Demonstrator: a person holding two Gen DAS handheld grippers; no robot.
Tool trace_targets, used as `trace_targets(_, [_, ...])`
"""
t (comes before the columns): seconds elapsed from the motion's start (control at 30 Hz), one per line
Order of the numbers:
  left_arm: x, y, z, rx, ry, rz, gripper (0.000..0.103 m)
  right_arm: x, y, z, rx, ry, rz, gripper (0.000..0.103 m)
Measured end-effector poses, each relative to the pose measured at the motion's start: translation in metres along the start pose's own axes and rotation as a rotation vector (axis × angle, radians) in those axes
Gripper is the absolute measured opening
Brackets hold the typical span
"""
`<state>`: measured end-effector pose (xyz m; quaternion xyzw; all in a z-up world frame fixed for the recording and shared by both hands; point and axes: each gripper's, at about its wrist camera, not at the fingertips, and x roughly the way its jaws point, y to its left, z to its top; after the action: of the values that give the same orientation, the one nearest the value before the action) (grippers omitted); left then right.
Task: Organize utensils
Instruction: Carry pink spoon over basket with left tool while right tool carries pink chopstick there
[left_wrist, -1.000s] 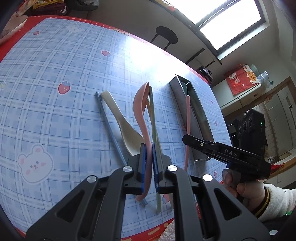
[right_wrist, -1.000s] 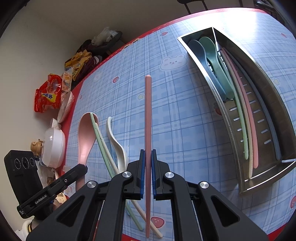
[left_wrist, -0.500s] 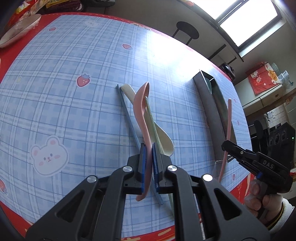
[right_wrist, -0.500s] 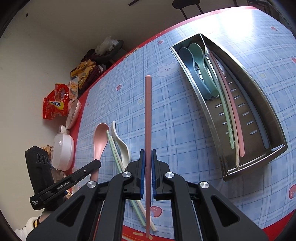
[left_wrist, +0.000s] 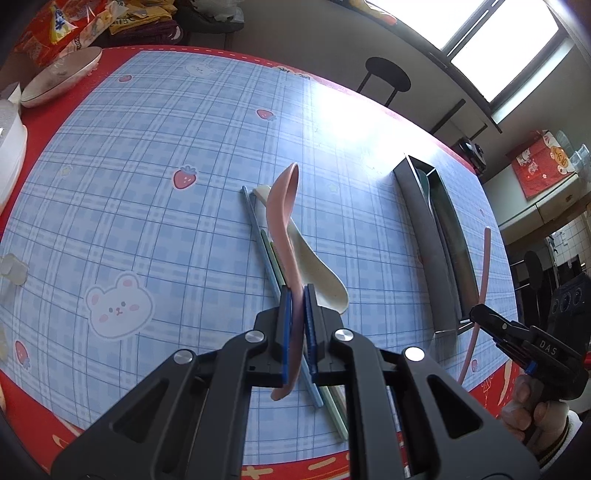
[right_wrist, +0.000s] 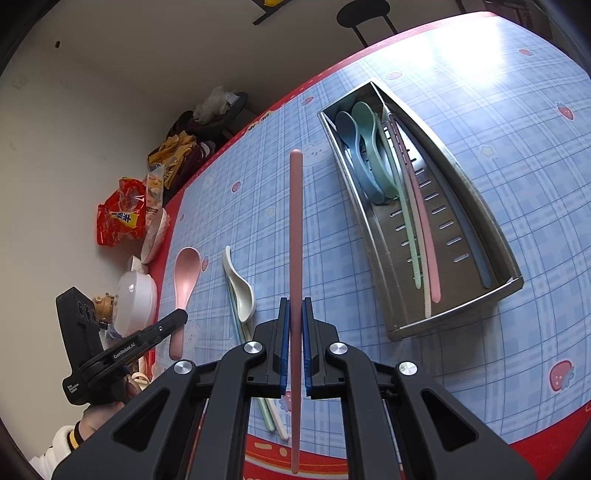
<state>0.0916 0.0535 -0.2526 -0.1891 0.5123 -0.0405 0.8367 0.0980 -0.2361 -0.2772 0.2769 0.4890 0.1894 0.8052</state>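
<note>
We go left to right. Left gripper (left_wrist: 297, 317): jaws clamped on the handle of the pink spoon (left_wrist: 282, 210), bowl pointing away, lifted off the blue plaid tablecloth (left_wrist: 147, 177). A second ago the spoon hung right over the loose pile; now we see the camera tipped, more of the table's far edge and the white bowl (left_wrist: 61, 75) in view, grip unchanged. Under it the cream spoon (left_wrist: 317, 266), a blue chopstick (left_wrist: 258, 236) and a green chopstick (left_wrist: 273, 258) lie on the cloth, same as before. Right gripper (right_wrist: 294, 325): jaws shut on the pink chopstick (right_wrist: 295, 229), held above the table. The steel tray (right_wrist: 476, 192) sits further from it than a second ago, so we read the right hand as pulled back. Tray holds a blue spoon (right_wrist: 351, 147), green spoon (right_wrist: 373, 144) and chopsticks in the other compartment.
</note>
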Motion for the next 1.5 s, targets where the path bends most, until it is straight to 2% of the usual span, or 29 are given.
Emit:
trace_targets(0.17, [-0.011,-0.019,-0.011,-0.037,-0.039,-0.031,0.011,-0.014,-0.016,0.004,-0.022,0.000,0.001,0.007])
trace_targets(0.33, [-0.014,-0.045,-0.023,-0.099,-0.077,-0.123,0.011,-0.027,-0.031,0.013,-0.066,-0.005,-0.013,0.007])
trace_targets(0.43, [-0.009,-0.063,-0.029,-0.119,-0.070,-0.181,0.011,-0.036,-0.037,0.019,-0.094,-0.018,-0.022,0.007])
trace_targets(0.6, [0.003,-0.095,-0.028,-0.086,-0.044,-0.229,0.011,-0.043,-0.043,0.034,-0.141,-0.045,-0.049,0.007])
trace_targets(0.8, [0.022,-0.122,-0.017,-0.080,-0.035,-0.290,0.011,-0.051,-0.041,0.053,-0.225,-0.064,-0.086,0.007])
trace_targets(1.07, [0.054,-0.150,0.013,-0.068,-0.009,-0.360,0.011,-0.044,-0.038,0.083,-0.238,-0.084,-0.129,0.007])
trace_targets(1.27, [0.089,-0.162,0.037,-0.106,0.027,-0.403,0.011,-0.024,-0.032,0.104,-0.245,-0.072,-0.170,0.007])
trace_targets(1.5, [0.128,-0.168,0.064,-0.141,0.069,-0.413,0.011,0.007,-0.027,0.121,-0.270,-0.037,-0.220,0.007])
